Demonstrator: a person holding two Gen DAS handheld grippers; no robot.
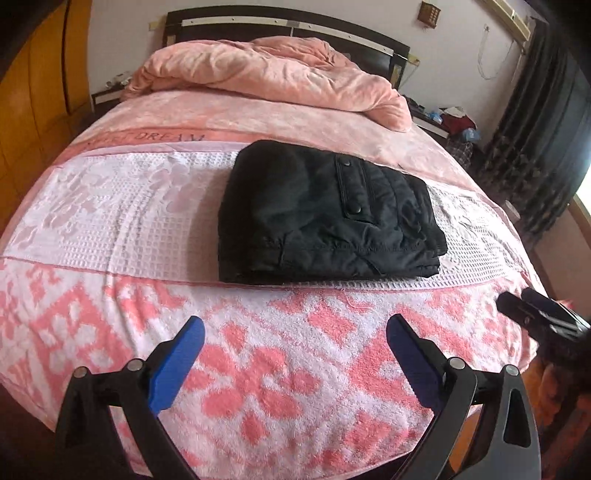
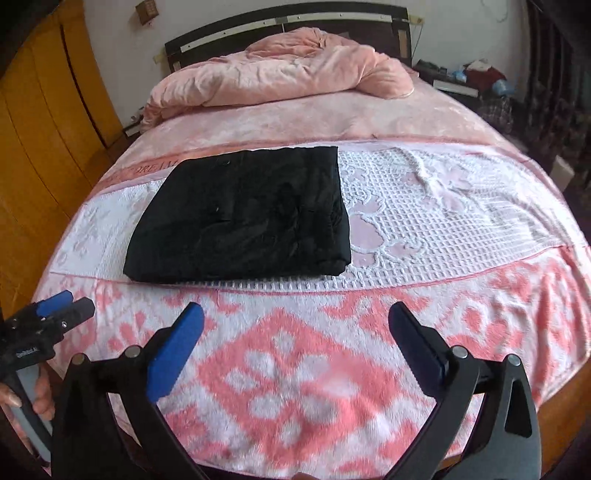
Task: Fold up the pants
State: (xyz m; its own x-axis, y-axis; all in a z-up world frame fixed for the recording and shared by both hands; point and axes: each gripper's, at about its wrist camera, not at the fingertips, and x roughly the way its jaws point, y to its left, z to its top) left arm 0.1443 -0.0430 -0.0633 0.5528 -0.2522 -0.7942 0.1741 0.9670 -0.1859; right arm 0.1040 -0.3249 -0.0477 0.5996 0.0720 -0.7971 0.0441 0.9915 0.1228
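The black pants [image 1: 325, 214] lie folded into a compact rectangle on the white waffle band of the bed [image 1: 110, 221], apparently several layers thick. The left gripper [image 1: 295, 339] and the right gripper [image 2: 295, 325] both hang over the pink flowered blanket [image 2: 295, 369] near the pants, jaws spread wide, holding nothing

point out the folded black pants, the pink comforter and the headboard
folded black pants [image 1: 314, 214], left wrist view, middle of the top layer beside the snap pocket flap
pink comforter [image 1: 266, 74], left wrist view, middle of the bunched heap
headboard [image 2: 295, 18], right wrist view, dark top rail
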